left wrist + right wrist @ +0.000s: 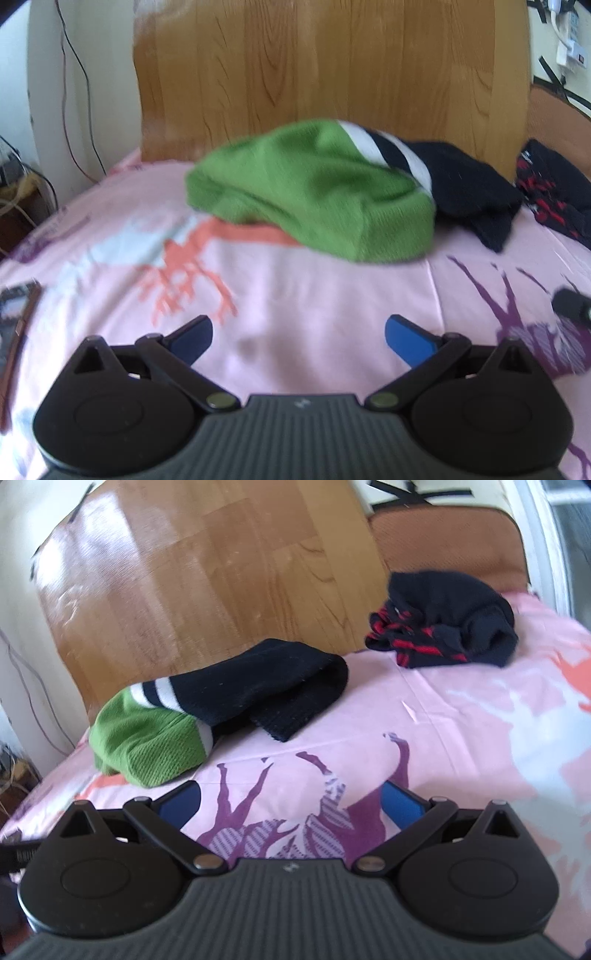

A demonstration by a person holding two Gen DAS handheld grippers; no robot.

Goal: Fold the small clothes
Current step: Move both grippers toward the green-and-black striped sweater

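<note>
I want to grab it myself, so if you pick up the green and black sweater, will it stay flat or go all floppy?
Probably floppy: the sweater is soft knit, already slumped in rumpled folds on the bed sheet. It likely feels light, and should droop on both sides of a gripper. It shouldn't slip much, since the ribbed knit looks grippy.

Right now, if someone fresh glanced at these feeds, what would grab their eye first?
The green and navy sweater heaped at the head of the pink patterned sheet, against the wooden headboard. To its right lies a smaller navy and red garment, bunched up. Both grippers, left gripper and right gripper, hover open and empty over the sheet.
</note>
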